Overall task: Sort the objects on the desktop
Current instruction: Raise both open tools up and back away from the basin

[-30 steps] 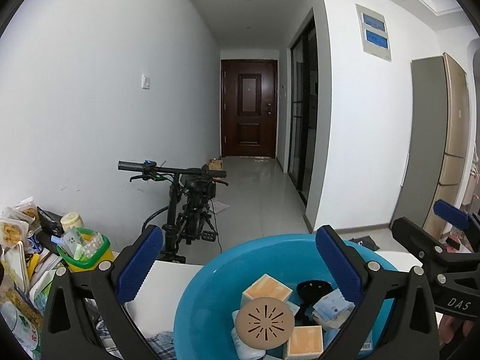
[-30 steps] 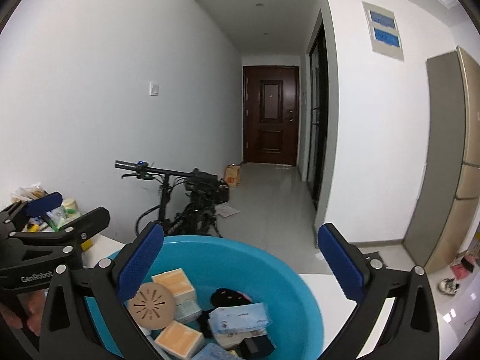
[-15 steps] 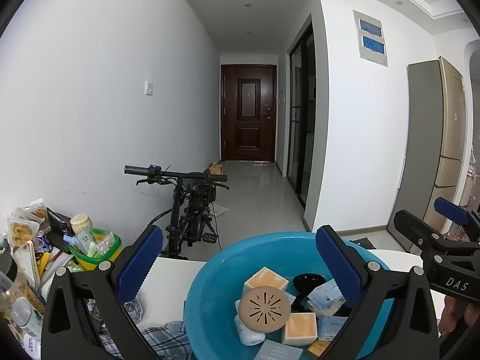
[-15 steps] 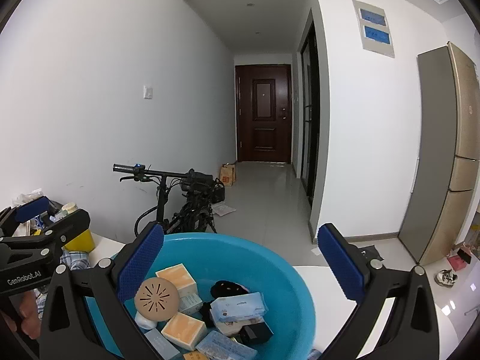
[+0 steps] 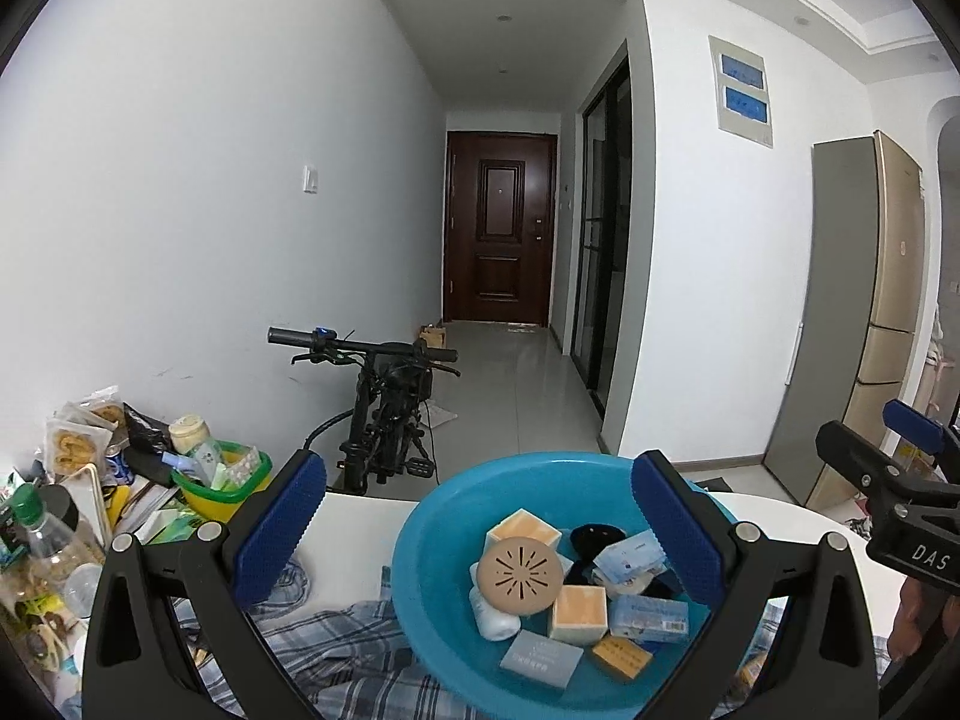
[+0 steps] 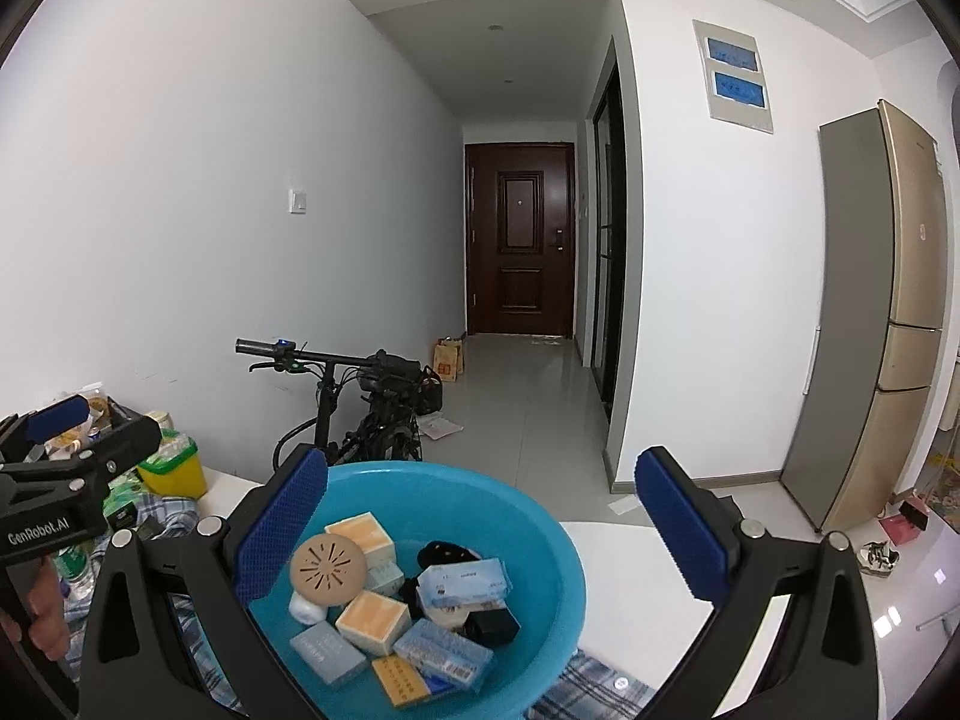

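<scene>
Two hand-held tools hang over a crowded white tabletop, both spread wide and carrying nothing. The left tool [image 5: 477, 516] has its blue pads [image 5: 281, 525] apart, framing the near-left half of a blue basin [image 5: 432, 516]. The right tool [image 6: 480, 519] is equally wide open, with its pads [image 6: 681, 525] bracketing the same basin [image 6: 540, 516] from the other side.

The basin sits on a plaid cloth [image 5: 336, 648] toward the near edge of the tabletop, directly ahead of and below both tools. It lies slightly right of the left tool's centre line and slightly left of the right tool's. Inside it, small goods are heaped: a round tan perforated disc [image 5: 523, 576] on top, orange-faced boxes [image 5: 579, 611], pale blue packets [image 5: 630, 555] and a flat grey-blue box [image 5: 542, 657] near the front rim.

The disc lies almost dead centre between the left tool's fingers, while in the right wrist view it [image 6: 329, 567] sits just beside the right tool's left pad. The left hand therefore looks better placed for it, and the right for the packets [image 6: 465, 582] toward the basin's middle. Most boxes lie with their long sides slanted, so a straight drop would likely call for a wrist turn.

At the tabletop's left edge stands a green-and-yellow tub [image 5: 219, 483] amid snack bags and bottles. A bicycle [image 5: 384, 414] is parked beyond the far edge.
</scene>
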